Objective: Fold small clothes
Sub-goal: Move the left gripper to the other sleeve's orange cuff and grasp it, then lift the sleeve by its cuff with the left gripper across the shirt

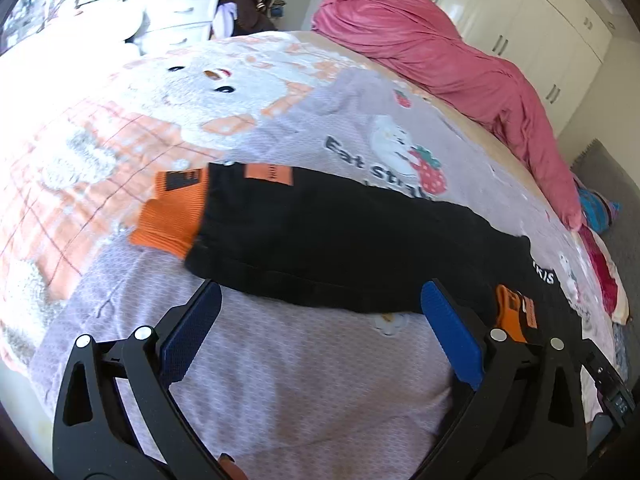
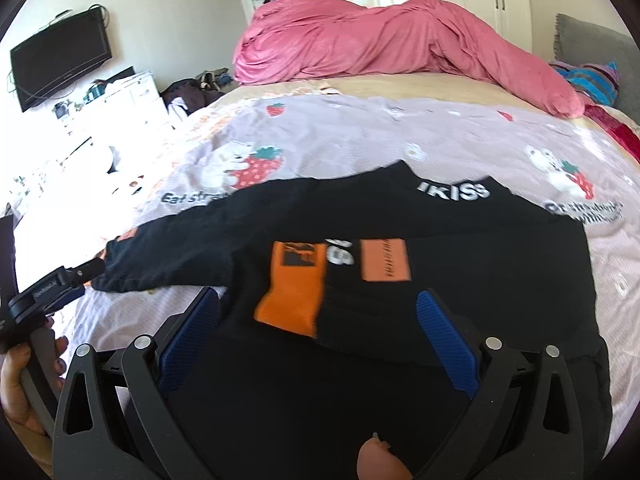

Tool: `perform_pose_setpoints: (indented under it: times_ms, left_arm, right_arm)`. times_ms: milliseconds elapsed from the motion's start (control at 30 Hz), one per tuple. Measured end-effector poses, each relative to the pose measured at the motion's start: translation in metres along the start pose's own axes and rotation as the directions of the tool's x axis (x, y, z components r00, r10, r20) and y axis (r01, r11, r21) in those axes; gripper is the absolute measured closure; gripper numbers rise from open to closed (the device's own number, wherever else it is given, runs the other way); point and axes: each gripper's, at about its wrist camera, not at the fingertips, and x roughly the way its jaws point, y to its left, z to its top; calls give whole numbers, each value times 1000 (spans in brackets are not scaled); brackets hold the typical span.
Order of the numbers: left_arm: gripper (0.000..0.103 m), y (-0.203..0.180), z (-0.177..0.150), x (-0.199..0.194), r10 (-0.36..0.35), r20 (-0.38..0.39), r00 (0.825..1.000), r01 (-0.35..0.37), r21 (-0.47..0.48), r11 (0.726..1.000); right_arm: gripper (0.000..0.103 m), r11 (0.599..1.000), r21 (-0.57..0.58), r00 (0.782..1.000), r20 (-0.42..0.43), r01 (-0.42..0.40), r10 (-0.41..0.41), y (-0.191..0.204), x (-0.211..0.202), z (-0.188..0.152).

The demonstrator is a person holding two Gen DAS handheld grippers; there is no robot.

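Both tongs stand wide and hold nothing: the right tongs (image 2: 318, 320) hang over the body of the black top (image 2: 460, 280), whose orange-cuffed sleeve (image 2: 292, 284) lies folded across it between the blue pads. The left tongs (image 1: 320, 324) hover just short of the other sleeve (image 1: 320, 236), stretched crosswise ahead with its orange cuff (image 1: 172, 216) beyond the left pad. The top lies on a bed's strawberry-print sheet (image 2: 360, 136), and farther off is a heaped pink duvet (image 2: 380, 40).
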Motion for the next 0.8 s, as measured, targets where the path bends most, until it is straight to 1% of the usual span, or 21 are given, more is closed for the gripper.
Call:
perform_pose_setpoints:
  times_ms: [200,333,400,500,567,700,800]
  left_arm:
    - [9,25,6,3,6,-15,1000,-7,-71,997]
    - [9,37,8,7,-7,-25,1000,4,-116,993]
    - [9,44,10,8,-24,-24,999,20,-146,989]
    - [9,56,11,15,-22,-35,999,15,-195,981]
    - [9,62,11,19,-34,-41,999,24,-232,972]
    - [9,68,14,20,-32,-7,999,30,-256,966]
    - [9,72,18,24,-33,18,999,36,-292,956]
  right_arm:
    - [4,998,-48,999,8,-37,37,33,6,11]
    - [4,995,-83,998,-3,-62,62,51,11,14]
    - [4,993,-100,998,-7,-68,67,59,14,15]
    - [4,991,-117,997,-15,-71,70,66,18,14]
    - [4,990,-120,997,-19,-74,72,69,20,14]
    - [4,989,-126,997,-33,-78,74,75,27,12]
    - [4,987,-137,996,-46,-82,76,79,30,8]
